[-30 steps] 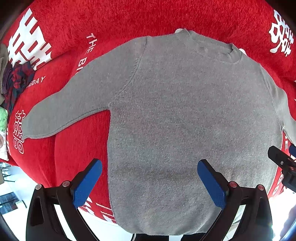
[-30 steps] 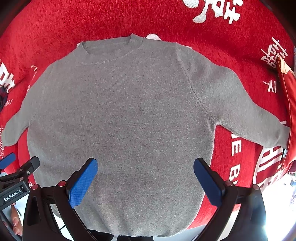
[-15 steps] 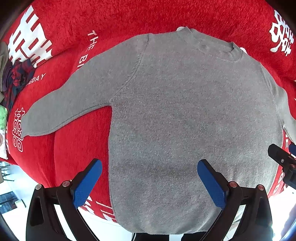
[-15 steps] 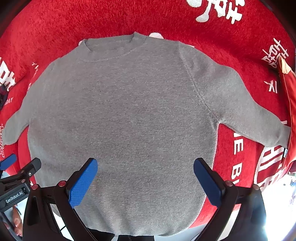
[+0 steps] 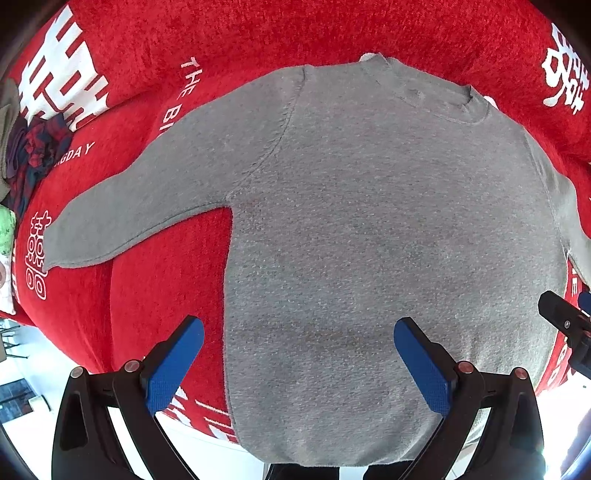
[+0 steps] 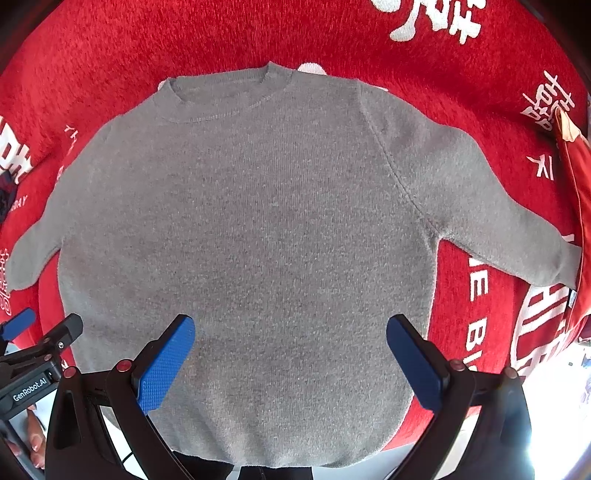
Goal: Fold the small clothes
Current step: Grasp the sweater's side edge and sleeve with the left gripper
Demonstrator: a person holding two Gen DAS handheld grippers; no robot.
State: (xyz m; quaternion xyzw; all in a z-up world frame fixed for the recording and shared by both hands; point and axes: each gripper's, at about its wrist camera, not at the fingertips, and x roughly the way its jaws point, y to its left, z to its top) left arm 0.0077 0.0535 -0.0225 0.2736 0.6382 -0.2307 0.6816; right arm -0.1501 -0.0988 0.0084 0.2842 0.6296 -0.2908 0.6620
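Sweater (image 5: 369,240): grey knit, crew neck, long sleeves. Lies flat and unfolded, front or back side up cannot be told, on a red plush blanket (image 5: 258,33) with white printed characters and lettering. Collar points away from both cameras; hem lies nearest them, at the blanket's near edge. Both sleeves spread outward and slightly downward, one to each side of the body panel, resting on the blanket.

Left gripper (image 5: 297,354): black frame, blue-padded fingers (image 5: 173,365) spread wide apart, holding nothing. Hangs above the lower left part of the sweater; its left finger sits over red blanket beside the side seam, its right finger over grey knit.

Right gripper (image 6: 290,352): same build, blue-padded fingers (image 6: 164,363) spread wide apart, holding nothing. Hangs above the lower part of the sweater body, both fingers over grey knit.

Hand (image 6: 33,439): partly seen at the lower left edge of the right wrist view, below the left gripper's body.

Dark red-and-blue cloth (image 5: 35,155): bunched at the blanket's far left edge, well apart from the sweater.
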